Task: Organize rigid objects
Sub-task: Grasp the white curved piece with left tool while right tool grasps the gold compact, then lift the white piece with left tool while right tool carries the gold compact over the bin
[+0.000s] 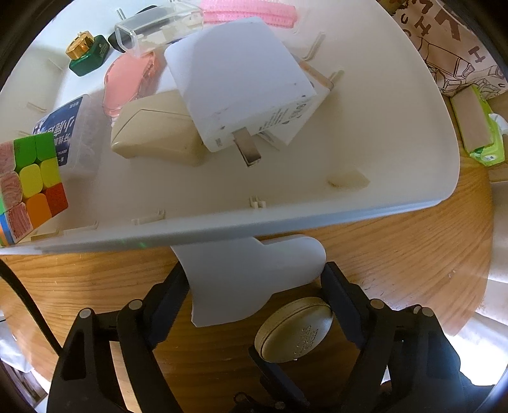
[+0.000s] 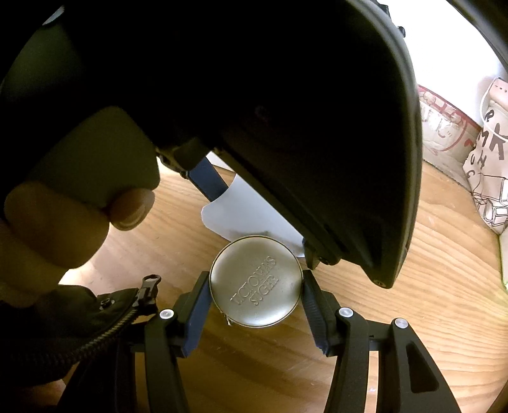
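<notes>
My left gripper point(image 1: 254, 273) is shut on the handle tab point(image 1: 250, 279) of a white storage bin point(image 1: 397, 197) and holds it over the wooden table. The bin holds a white charger plug point(image 1: 241, 85), a beige case point(image 1: 152, 133), a Rubik's cube point(image 1: 28, 187), a clear box with blue label point(image 1: 68, 130), a pink item point(image 1: 127, 82), a green bottle with gold cap point(image 1: 87, 54) and a clear case point(image 1: 158, 28). My right gripper point(image 2: 255, 286) is shut on a round gold tin point(image 2: 255, 282), which also shows in the left wrist view point(image 1: 295, 330), on the table.
The round wooden table point(image 2: 412, 301) carries both. A green tissue pack point(image 1: 476, 127) and a printed tote bag point(image 1: 444, 47) lie at the right. The left gripper's dark body point(image 2: 285, 111) and the person's hand point(image 2: 63, 222) fill the top of the right wrist view.
</notes>
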`<state>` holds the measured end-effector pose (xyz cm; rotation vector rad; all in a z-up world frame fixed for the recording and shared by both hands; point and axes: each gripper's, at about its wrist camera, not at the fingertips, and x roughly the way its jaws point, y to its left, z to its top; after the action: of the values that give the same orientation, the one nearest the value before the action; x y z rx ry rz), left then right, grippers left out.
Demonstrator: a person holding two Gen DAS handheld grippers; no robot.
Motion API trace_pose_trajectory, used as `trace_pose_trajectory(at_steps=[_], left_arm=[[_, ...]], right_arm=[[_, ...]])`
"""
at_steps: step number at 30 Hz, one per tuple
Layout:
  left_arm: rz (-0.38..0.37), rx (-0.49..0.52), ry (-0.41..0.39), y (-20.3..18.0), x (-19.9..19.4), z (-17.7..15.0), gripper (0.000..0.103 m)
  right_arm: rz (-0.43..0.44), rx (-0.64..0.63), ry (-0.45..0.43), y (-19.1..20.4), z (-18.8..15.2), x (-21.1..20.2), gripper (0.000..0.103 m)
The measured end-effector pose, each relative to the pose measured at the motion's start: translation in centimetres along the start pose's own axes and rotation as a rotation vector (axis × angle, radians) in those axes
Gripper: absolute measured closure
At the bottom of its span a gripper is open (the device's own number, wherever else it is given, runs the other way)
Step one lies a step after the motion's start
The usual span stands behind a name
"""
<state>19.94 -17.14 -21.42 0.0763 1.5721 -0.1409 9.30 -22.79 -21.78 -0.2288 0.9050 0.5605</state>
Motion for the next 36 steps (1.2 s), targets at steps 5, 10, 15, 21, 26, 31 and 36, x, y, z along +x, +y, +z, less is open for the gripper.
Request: trace_pose_trajectory(at_steps=[5,10,15,21,26,31,36], left_arm=[[-0.005,-0.010,0.003,0.8,0.0,-0.3,0.018],[-0.012,-0.059,0.016,2.6,0.0,-0.8,0.018],[-0.016,-0.122,0.026,5.2,0.1,-1.2,0.018],[-0.025,-0.210,0.037,8.8,0.1,-2.5,0.018],[-0.033,-0.283,0.051,11.6,0.1,-3.7,0.018],[-0.042,-0.358,0.065,14.2,0.2,-5.7,0.019],[-0.048,-0.420,0.074,16.3,0.2,-7.8,0.019]], right_arm=[[0.005,-0.001,0.007,0.7,0.7,-0.7,0.048],[0.013,-0.008,0.019,1.1,1.1,-0.7,0.048],[0.039,-0.039,0.029,1.3,1.4,-0.8,0.048],[0.066,-0.080,0.039,1.9,1.8,-0.7,0.048],[0.070,-0.103,0.034,1.9,2.2,-1.6,0.048],[0.065,-0.120,0.021,2.1,2.4,-2.3,0.048],[0.056,-0.142,0.000,2.5,2.6,-3.3,0.048]])
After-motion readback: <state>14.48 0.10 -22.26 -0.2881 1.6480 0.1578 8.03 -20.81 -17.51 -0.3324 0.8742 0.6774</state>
